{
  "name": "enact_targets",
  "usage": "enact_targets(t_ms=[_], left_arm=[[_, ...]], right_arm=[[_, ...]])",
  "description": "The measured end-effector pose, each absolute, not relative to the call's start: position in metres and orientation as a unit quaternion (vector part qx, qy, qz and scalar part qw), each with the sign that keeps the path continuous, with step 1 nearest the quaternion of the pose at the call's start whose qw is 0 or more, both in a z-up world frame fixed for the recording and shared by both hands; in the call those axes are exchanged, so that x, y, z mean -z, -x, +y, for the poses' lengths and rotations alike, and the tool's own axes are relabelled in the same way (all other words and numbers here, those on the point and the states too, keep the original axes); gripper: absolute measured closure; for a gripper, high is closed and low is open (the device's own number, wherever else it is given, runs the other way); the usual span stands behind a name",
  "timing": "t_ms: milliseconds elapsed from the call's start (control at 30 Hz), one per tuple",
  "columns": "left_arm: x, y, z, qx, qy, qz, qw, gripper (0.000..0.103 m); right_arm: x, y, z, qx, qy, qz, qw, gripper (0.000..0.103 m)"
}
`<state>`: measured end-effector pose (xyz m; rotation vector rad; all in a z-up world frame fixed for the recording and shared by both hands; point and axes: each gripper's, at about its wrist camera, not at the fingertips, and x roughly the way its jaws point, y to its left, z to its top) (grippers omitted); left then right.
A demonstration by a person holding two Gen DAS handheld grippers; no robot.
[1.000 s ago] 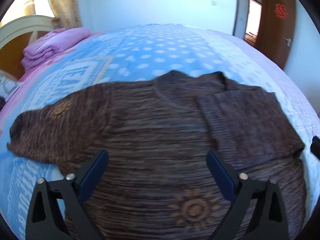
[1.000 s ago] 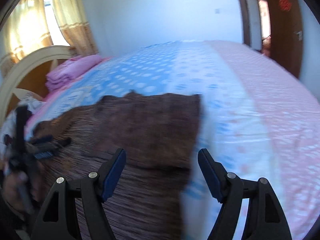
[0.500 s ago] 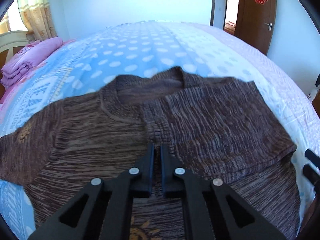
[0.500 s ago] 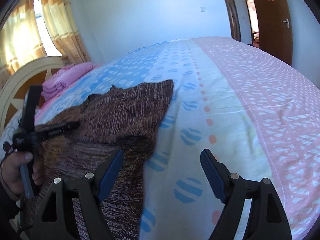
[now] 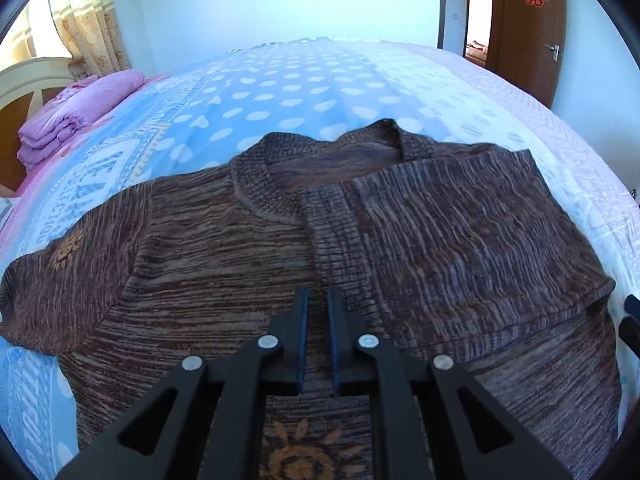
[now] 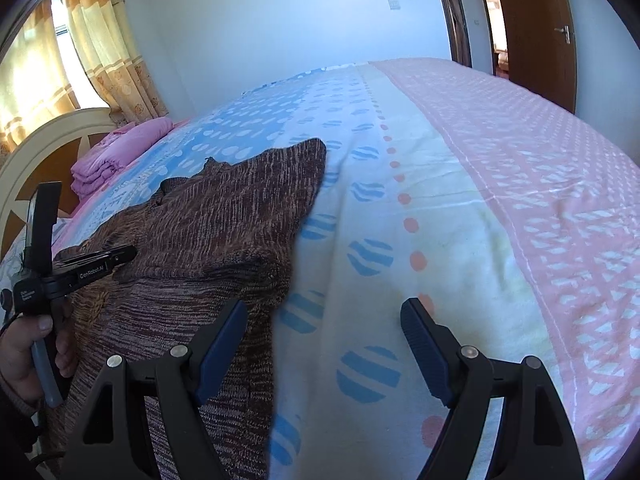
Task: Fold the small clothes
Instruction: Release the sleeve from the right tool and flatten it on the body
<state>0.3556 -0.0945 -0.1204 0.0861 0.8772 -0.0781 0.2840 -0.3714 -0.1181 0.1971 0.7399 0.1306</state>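
Note:
A brown knit sweater (image 5: 224, 264) with orange sun motifs lies flat on the bed, collar away from me. Its right sleeve (image 5: 460, 240) is folded across the chest; the left sleeve (image 5: 60, 264) is spread out. My left gripper (image 5: 318, 300) hovers over the sweater's middle, at the folded sleeve's cuff edge, jaws nearly shut with a narrow gap and nothing between them. My right gripper (image 6: 322, 320) is open and empty over the sheet beside the sweater's right edge (image 6: 224, 232). The left gripper (image 6: 96, 260) also shows in the right wrist view, held by a hand.
The bed sheet (image 5: 304, 80) is blue with white dots, pink along the right side (image 6: 540, 168). A folded pink blanket (image 5: 80, 112) lies by the headboard (image 6: 44, 152). A brown door (image 5: 528, 20) stands at the back right.
My left gripper closed from wide open to nearly shut and shifted right over the sweater's middle. My right gripper moved off the sweater to over the bare sheet, staying open.

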Motion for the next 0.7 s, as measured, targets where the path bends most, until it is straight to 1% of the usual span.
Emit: enact_targets(t_ms=[100,167,267,333,367,400,433,500,533,567,633,700], left_arm=[[0.124,-0.356,-0.098,0.034,-0.050,0.422,0.905,0.090],[0.125,-0.355,-0.104,0.027,-0.070,0.417,0.906,0.092],[0.125,-0.353,-0.105,0.023,-0.078,0.414,0.907,0.092],[0.125,-0.353,-0.101,0.025,-0.068,0.416,0.907,0.089],[0.124,-0.353,-0.099,0.024,-0.064,0.416,0.907,0.086],[0.124,-0.354,-0.098,0.022,-0.061,0.416,0.907,0.081],[0.124,-0.354,-0.095,0.017,-0.056,0.416,0.908,0.076],[0.123,-0.354,-0.089,0.003,-0.045,0.416,0.908,0.056],[0.123,-0.354,-0.087,0.000,-0.040,0.416,0.908,0.051],[0.123,-0.354,-0.084,-0.004,-0.032,0.418,0.908,0.043],[0.122,-0.354,-0.077,0.003,-0.013,0.422,0.907,0.042],[0.121,-0.352,-0.073,0.008,-0.004,0.423,0.906,0.042]], right_arm=[[0.093,-0.294,-0.354,-0.086,-0.075,0.328,0.938,0.023],[0.077,-0.308,-0.336,-0.120,-0.078,0.315,0.938,0.023],[0.079,-0.332,-0.316,-0.190,-0.113,0.339,0.914,0.023],[0.100,-0.350,-0.301,-0.195,-0.099,0.390,0.894,0.023],[0.111,-0.355,-0.300,-0.183,-0.096,0.411,0.888,0.023],[0.125,-0.358,-0.302,-0.165,-0.100,0.433,0.881,0.023],[0.128,-0.354,-0.306,-0.170,-0.109,0.425,0.882,0.023],[0.123,-0.348,-0.310,-0.165,-0.116,0.428,0.881,0.023],[0.121,-0.345,-0.308,-0.159,-0.105,0.437,0.879,0.023],[0.118,-0.343,-0.304,-0.152,-0.088,0.441,0.880,0.023],[0.103,-0.344,-0.292,-0.128,-0.050,0.438,0.889,0.023],[0.084,-0.348,-0.279,-0.125,-0.035,0.412,0.902,0.023]])
